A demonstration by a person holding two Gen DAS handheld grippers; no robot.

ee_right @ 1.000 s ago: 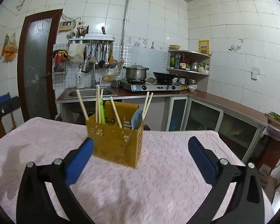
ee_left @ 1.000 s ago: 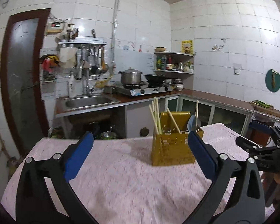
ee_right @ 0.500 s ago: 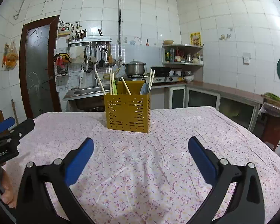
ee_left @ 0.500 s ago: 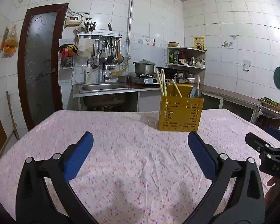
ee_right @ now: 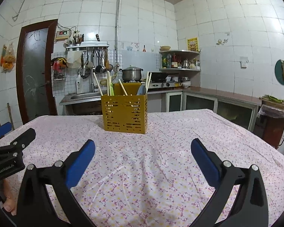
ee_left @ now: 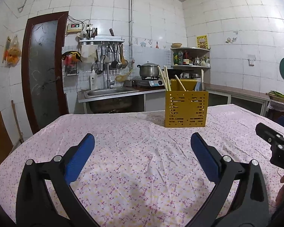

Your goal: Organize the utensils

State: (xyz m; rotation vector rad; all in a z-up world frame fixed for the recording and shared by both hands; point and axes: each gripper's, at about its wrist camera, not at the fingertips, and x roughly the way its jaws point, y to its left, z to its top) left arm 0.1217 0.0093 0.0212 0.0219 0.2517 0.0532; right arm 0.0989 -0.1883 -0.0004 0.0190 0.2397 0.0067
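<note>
Utensils in the holder, both our grippers empty over the table.

We see the table (ee_left: 134, 151) under its pink flowered cloth filling the near ground, with nothing loose lying on the part in view. Toward the far side stands the yellow slotted holder (ee_right: 124, 113), upright, with pale chopsticks (ee_right: 108, 83) leaning out of its left part and a spoon (ee_right: 141, 90) in its right. Our left gripper (ee_left: 142, 144) hangs spread wide and holds nothing; our right gripper (ee_right: 142, 147) is just as wide and just as bare, both near us and well apart from the holder. The risk we judge from here: the holder looks light and top-heavy, so a careless reach could catch a leaning chopstick and tip it, and the wrinkled cloth could drag it if snagged.
</note>
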